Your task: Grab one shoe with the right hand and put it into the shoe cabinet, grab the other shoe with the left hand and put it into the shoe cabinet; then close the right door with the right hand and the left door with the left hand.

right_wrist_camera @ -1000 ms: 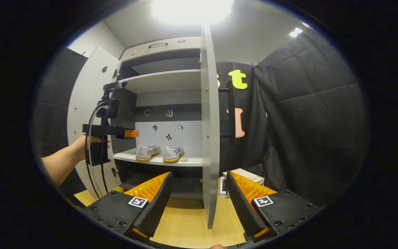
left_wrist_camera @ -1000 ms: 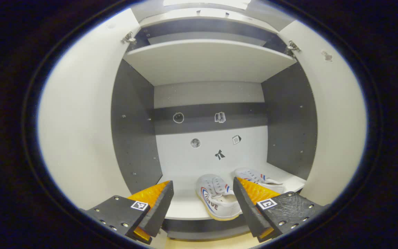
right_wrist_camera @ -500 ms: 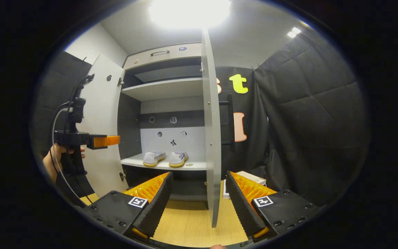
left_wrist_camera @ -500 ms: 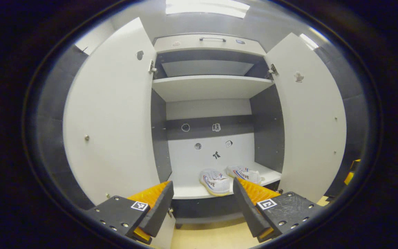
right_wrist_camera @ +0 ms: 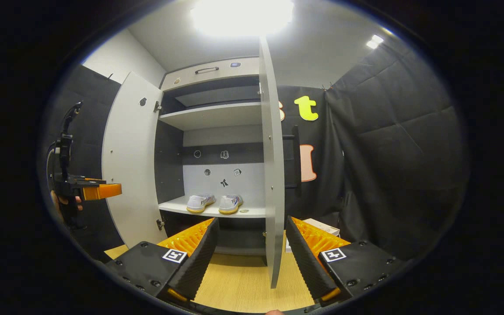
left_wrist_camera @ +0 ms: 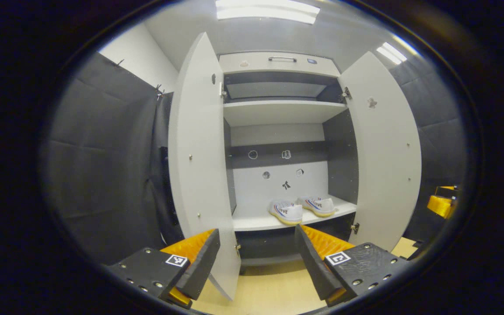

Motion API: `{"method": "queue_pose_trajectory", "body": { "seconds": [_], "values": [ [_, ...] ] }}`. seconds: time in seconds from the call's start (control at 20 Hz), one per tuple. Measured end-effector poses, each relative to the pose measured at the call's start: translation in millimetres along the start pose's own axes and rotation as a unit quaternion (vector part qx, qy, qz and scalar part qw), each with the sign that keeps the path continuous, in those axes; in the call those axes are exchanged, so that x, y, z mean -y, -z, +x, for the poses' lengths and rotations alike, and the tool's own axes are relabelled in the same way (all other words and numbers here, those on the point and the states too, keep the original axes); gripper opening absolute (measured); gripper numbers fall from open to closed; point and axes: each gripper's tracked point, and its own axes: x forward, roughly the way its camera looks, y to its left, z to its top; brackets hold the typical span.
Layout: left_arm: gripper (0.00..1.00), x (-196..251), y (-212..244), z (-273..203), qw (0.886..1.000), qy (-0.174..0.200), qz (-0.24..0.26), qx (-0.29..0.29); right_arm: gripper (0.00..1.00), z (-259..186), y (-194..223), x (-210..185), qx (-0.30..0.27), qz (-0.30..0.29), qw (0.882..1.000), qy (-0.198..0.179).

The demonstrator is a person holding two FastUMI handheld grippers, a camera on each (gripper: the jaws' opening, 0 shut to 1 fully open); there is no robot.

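1. Both shoes are already in the shoe cabinet point(left_wrist_camera: 278, 61): the left shoe point(left_wrist_camera: 286, 212) and the right shoe point(left_wrist_camera: 317, 204) lie side by side on the lower shelf point(left_wrist_camera: 252, 221), with their toes pointing out.
2. The left gripper point(left_wrist_camera: 256, 262) is in front of the cabinet with its jaws spread and nothing between them.
3. The right gripper point(right_wrist_camera: 250, 258) also has its jaws spread and empty. The edge of the right door point(right_wrist_camera: 271, 175) stands just between its fingers in the right gripper view.
4. Both doors stand wide open, so I judge the step in hand is the closing of the doors, right door first.
5. The next move calls for the right gripper to go to the outer face of the right door and push it toward the cabinet; the left door point(left_wrist_camera: 197, 166) comes after, with the left gripper.
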Motion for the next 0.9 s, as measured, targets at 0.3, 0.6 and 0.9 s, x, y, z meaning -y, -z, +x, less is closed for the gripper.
{"method": "queue_pose_trajectory", "body": {
  "seconds": [0.3,0.6,0.9],
  "values": [
    [0.89,-23,8,-21,1.0,-0.02,-0.01,-0.005,0.95,15,-16,34,0.006,-0.011,0.999,0.044],
    [1.0,-39,15,-32,0.999,-0.035,-0.015,-0.012,0.92,33,-48,95,0.031,-0.018,0.99,0.136],
    [0.92,-60,14,-43,0.998,-0.057,-0.017,-0.008,0.97,59,-54,139,0.025,-0.008,0.975,0.222]
  ]
}}
